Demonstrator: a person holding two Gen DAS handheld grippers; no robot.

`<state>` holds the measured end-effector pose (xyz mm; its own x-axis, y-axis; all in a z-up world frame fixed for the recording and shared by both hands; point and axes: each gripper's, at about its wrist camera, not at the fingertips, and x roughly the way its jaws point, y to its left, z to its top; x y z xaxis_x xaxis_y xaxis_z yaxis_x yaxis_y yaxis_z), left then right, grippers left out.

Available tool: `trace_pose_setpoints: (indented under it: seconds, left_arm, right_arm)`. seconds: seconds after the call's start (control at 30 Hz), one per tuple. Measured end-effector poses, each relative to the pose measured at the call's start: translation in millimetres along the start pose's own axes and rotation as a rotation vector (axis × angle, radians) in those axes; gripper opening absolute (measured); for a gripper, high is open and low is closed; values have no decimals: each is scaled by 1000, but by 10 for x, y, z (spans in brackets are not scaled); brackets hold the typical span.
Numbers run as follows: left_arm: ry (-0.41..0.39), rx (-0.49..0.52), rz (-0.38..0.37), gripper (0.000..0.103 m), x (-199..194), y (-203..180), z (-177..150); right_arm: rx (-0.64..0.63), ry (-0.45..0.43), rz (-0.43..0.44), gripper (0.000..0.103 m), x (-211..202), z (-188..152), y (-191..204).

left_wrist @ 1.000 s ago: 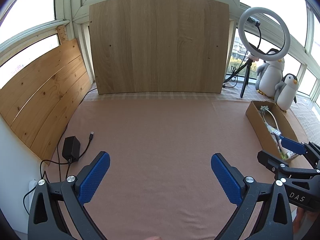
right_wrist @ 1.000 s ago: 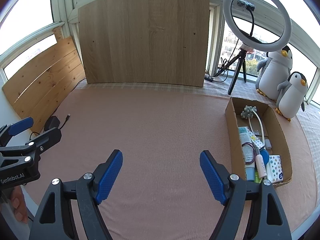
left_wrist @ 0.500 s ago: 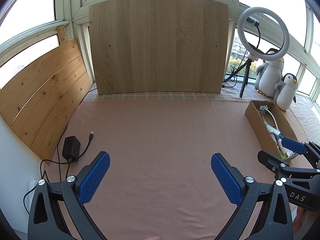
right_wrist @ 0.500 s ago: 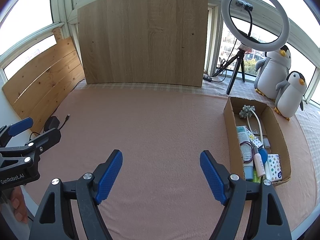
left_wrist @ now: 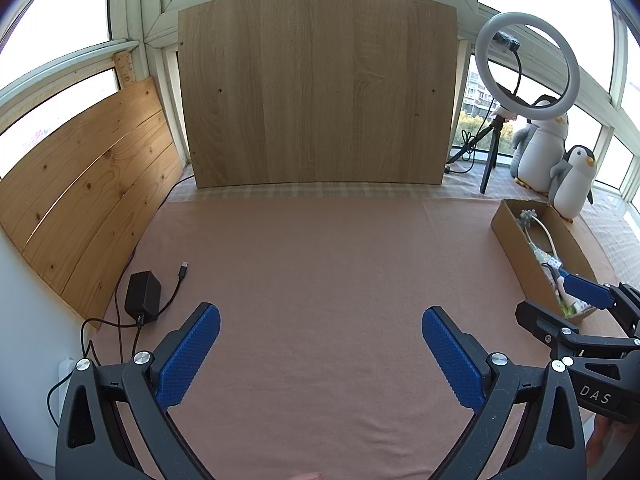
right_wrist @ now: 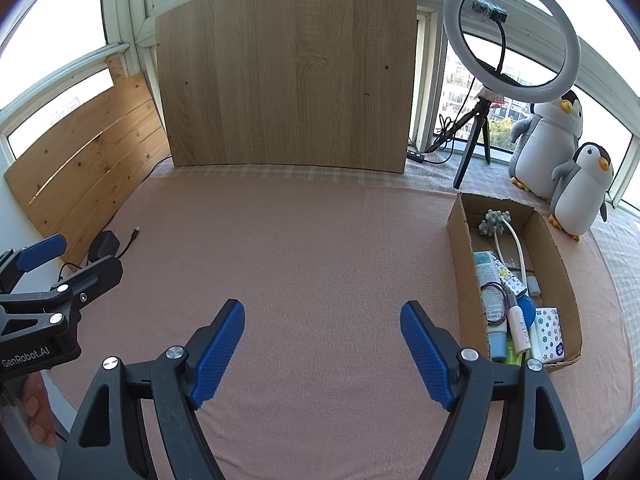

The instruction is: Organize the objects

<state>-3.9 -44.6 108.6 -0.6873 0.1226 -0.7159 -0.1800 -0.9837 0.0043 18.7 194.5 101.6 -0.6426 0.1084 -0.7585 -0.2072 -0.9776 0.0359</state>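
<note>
Just right of the wide-open, empty right tongs (right_wrist: 322,346), the long brown cardboard box (right_wrist: 460,240) on the pink-clothed worktop (right_wrist: 300,248) holds tubes, a white cable and tissue packs, while the left tongs (left_wrist: 320,354) gape empty too.

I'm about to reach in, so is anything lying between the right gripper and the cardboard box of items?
Nothing visible does. Only bare pink cloth lies between the open right gripper and the cardboard box, which sits to its right.
</note>
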Motion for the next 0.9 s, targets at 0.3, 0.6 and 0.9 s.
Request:
trace_pose_setpoints:
  seconds: [0.3,0.6,0.9]
  left_arm:
    - [3,3,-1,102,18,18,-6]
    - [10,10,-4,102,58,33,3]
    - [23,13,-8,102,120,30,23]
  right_arm:
    - [2,0,-2,77,2,-2,-6]
    - [1,2,-3,77,12,-3,-4]
    - [-4,9,0,77,45,-13,-16]
